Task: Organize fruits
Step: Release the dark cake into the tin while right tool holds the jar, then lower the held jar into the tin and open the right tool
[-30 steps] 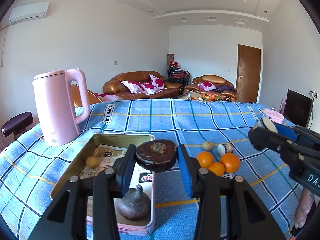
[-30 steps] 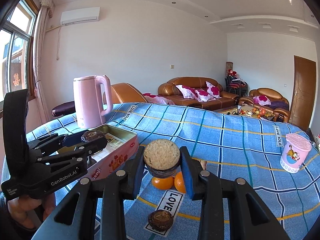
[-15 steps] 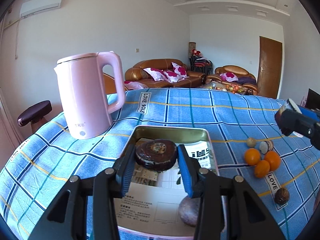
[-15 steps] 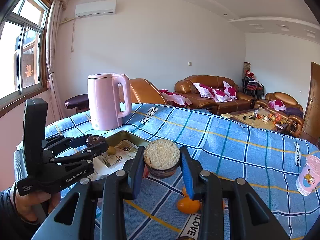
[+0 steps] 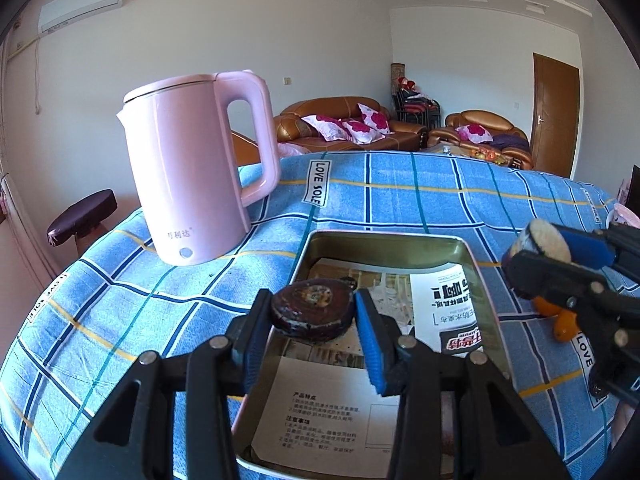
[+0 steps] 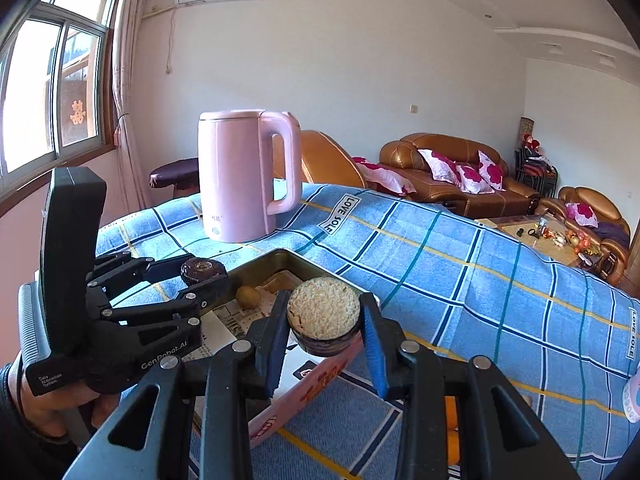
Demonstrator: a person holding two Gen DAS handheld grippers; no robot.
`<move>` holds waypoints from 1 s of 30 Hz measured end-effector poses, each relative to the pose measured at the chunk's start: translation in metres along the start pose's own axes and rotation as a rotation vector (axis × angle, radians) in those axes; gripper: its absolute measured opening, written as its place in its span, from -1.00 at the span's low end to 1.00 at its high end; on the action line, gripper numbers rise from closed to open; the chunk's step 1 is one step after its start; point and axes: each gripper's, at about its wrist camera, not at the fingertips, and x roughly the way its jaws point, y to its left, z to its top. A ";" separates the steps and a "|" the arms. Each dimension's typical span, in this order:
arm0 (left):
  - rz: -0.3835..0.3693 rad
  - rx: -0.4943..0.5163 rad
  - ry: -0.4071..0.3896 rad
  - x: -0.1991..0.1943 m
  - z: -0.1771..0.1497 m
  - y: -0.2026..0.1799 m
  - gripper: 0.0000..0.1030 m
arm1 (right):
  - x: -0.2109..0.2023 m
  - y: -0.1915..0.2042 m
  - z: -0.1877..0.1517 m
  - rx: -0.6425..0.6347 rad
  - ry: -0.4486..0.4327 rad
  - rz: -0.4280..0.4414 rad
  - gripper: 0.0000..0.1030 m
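Note:
My left gripper is shut on a dark brown mangosteen half, held over the near left part of the metal tin. It also shows in the right wrist view. My right gripper is shut on a second mangosteen half with pale flesh facing up, above the tin's right rim. It shows at the right in the left wrist view. A small brown fruit lies in the tin. Oranges lie on the cloth right of the tin.
A pink kettle stands on the blue checked cloth left of and behind the tin. Paper leaflets line the tin. A pink cup stands at the far right. A stool stands beyond the table's left edge.
Both grippers have moved left and forward with their fruit halves, from beside the oranges to over the tin. The kettle now looks closer.

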 end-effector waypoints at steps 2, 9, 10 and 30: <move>0.003 0.003 0.006 0.001 -0.001 0.000 -0.16 | 0.012 0.004 -0.004 -0.002 0.023 0.007 -0.29; 0.000 0.004 0.033 0.009 -0.004 0.001 -0.16 | 0.034 0.007 -0.014 -0.002 0.072 0.022 -0.29; -0.001 0.003 0.034 0.009 -0.004 0.001 -0.16 | 0.036 0.007 -0.014 -0.003 0.078 0.023 -0.29; 0.029 0.015 0.021 0.009 -0.004 -0.002 0.20 | 0.052 0.018 -0.020 -0.049 0.123 -0.007 -0.17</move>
